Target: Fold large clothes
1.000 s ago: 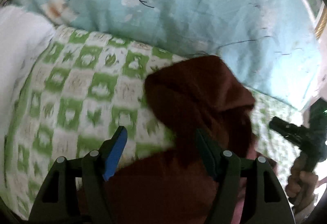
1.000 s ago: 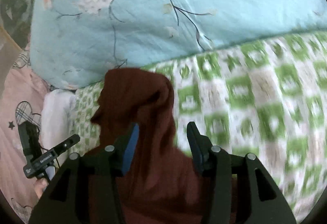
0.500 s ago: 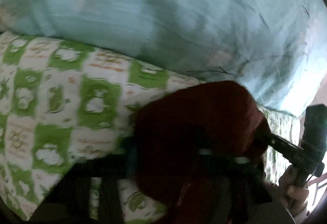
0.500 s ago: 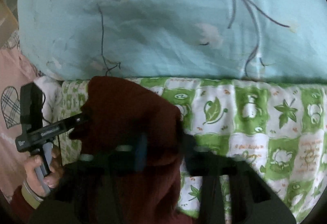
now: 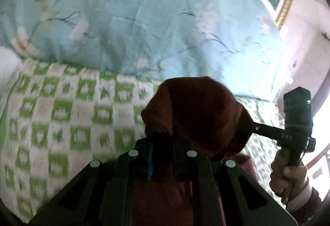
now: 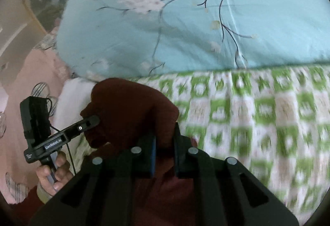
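While bunched above the checked sheet, garment clamped by left gripper, jaws closing; likewise clamped by right gripper.

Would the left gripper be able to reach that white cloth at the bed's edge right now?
Probably not as things stand: the left gripper is shut on the dark red garment, so its fingers are full. The white cloth lies uncovered across the green checked sheet.
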`<action>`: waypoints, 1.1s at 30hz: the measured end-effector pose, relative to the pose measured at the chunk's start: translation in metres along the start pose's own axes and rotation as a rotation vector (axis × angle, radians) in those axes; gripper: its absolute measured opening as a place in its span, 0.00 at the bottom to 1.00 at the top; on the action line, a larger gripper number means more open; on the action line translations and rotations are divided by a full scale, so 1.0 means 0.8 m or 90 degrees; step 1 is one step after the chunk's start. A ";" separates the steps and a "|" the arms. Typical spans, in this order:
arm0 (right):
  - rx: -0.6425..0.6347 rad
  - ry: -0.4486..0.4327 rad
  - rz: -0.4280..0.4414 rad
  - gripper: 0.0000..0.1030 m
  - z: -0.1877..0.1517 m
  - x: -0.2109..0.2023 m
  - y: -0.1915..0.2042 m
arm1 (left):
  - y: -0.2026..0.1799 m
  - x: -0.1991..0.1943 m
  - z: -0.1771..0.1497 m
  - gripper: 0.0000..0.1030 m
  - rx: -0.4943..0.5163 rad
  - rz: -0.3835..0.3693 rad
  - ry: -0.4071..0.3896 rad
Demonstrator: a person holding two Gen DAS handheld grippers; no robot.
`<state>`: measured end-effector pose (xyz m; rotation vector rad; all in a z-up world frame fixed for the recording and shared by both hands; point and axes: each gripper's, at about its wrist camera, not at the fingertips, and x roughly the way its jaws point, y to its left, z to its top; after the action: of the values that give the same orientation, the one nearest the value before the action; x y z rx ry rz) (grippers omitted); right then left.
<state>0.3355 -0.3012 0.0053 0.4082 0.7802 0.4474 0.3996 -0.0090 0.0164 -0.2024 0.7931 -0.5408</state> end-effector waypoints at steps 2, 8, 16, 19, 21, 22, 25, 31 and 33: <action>0.006 0.005 0.016 0.13 -0.029 -0.019 0.006 | -0.004 -0.024 -0.032 0.12 -0.006 -0.014 0.006; -0.007 0.039 0.003 0.13 -0.117 -0.042 0.024 | -0.022 -0.066 -0.137 0.12 -0.015 -0.024 0.042; 0.039 0.076 -0.043 0.41 -0.183 -0.048 0.006 | -0.019 -0.081 -0.221 0.21 -0.035 -0.010 0.101; 0.071 0.060 -0.037 0.53 -0.201 -0.071 0.000 | -0.007 -0.104 -0.243 0.43 -0.071 -0.038 0.100; 0.103 0.049 -0.007 0.53 -0.215 -0.086 -0.004 | 0.001 -0.119 -0.253 0.58 -0.100 -0.061 0.092; 0.118 0.046 0.007 0.53 -0.221 -0.089 -0.005 | 0.003 -0.125 -0.256 0.58 -0.114 -0.072 0.089; 0.177 0.046 0.059 0.53 -0.241 -0.085 -0.010 | 0.013 -0.132 -0.269 0.66 -0.168 -0.110 0.090; 0.291 0.026 0.106 0.58 -0.251 -0.052 -0.032 | 0.034 -0.106 -0.268 0.66 -0.307 -0.210 0.083; 0.327 0.012 0.108 0.66 -0.246 -0.043 -0.040 | 0.037 -0.089 -0.264 0.69 -0.339 -0.240 0.088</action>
<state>0.1749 -0.3094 -0.1179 0.9546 0.8806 0.4051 0.2180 0.0597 -0.0962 -0.8246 1.0327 -0.6935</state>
